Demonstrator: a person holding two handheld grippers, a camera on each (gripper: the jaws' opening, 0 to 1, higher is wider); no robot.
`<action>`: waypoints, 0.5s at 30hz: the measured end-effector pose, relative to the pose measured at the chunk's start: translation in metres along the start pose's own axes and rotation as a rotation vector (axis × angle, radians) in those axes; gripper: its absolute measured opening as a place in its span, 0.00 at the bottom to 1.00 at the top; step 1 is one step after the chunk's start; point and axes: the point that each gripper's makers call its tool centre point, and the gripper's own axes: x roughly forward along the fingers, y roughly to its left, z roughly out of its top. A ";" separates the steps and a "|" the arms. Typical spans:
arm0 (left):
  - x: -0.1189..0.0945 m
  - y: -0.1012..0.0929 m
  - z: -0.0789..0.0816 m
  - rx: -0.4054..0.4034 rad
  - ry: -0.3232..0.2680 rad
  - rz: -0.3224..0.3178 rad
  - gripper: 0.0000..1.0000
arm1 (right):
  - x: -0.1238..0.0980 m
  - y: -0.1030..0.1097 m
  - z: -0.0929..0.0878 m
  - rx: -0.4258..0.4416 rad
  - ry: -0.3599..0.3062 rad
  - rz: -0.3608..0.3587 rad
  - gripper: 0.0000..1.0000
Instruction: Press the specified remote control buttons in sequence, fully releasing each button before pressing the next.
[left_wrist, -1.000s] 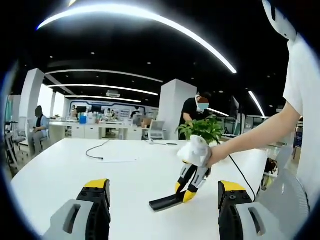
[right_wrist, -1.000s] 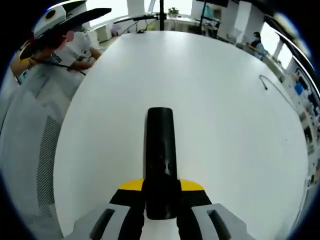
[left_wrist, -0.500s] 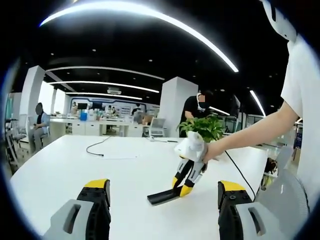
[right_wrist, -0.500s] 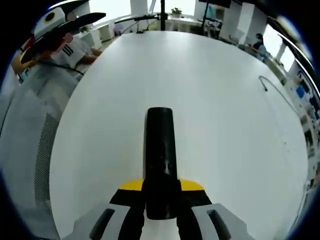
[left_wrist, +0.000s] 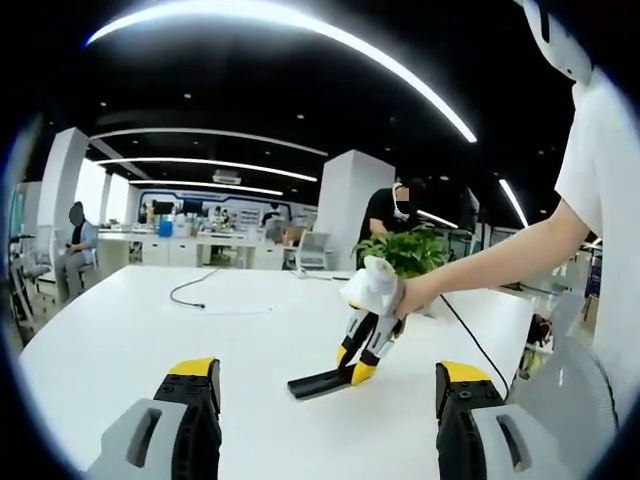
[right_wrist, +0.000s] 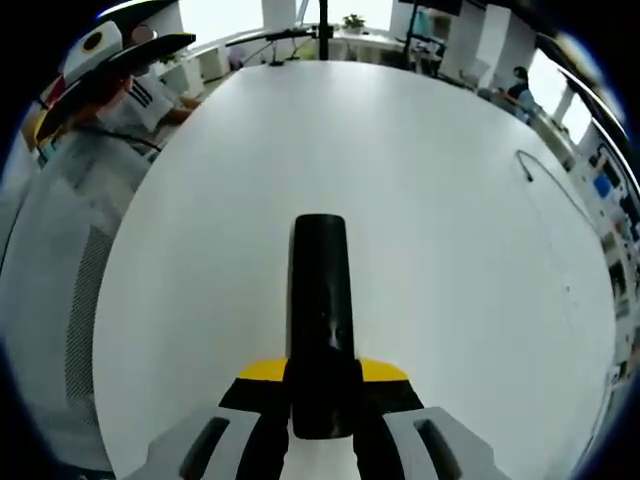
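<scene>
Remote control (right_wrist: 321, 320), a long black slab, is sitting in the lower middle of the right gripper view, running from the centre of the frame down between the two yellow-tipped jaws of the right gripper (right_wrist: 321, 395). The jaws are pressing on its near end from both sides, so the gripper is closed on it. In the left gripper view the same remote (left_wrist: 318, 381) is appearing in the middle of the frame, its far end low over the white table (left_wrist: 150, 330), with the right gripper (left_wrist: 357, 365) and the person's hand (left_wrist: 405, 296) above it.

The left gripper (left_wrist: 325, 405) is standing wide open at the bottom of its view, with nothing between its jaws, and well apart from the remote.

Judging from its look, the remote is light and stiff, with a smooth plastic shell that may be slippery. Holding it by the narrow sides near one end, as now, is leaving the top face free, but a press far from the grip could tip it. I cannot make out any buttons on the dark surface.

A green plant (left_wrist: 405, 252) is standing behind, and a black cable (left_wrist: 195, 295) is lying on the table to the left.
</scene>
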 end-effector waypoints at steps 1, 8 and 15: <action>0.000 0.000 0.000 0.000 0.001 -0.001 0.92 | 0.000 -0.001 0.000 0.001 0.001 0.001 0.21; 0.001 0.000 -0.002 -0.002 0.008 -0.003 0.92 | 0.000 -0.010 0.000 0.006 0.001 -0.002 0.21; 0.000 0.001 -0.002 -0.005 0.011 -0.004 0.92 | -0.001 -0.015 0.001 0.011 0.007 -0.004 0.21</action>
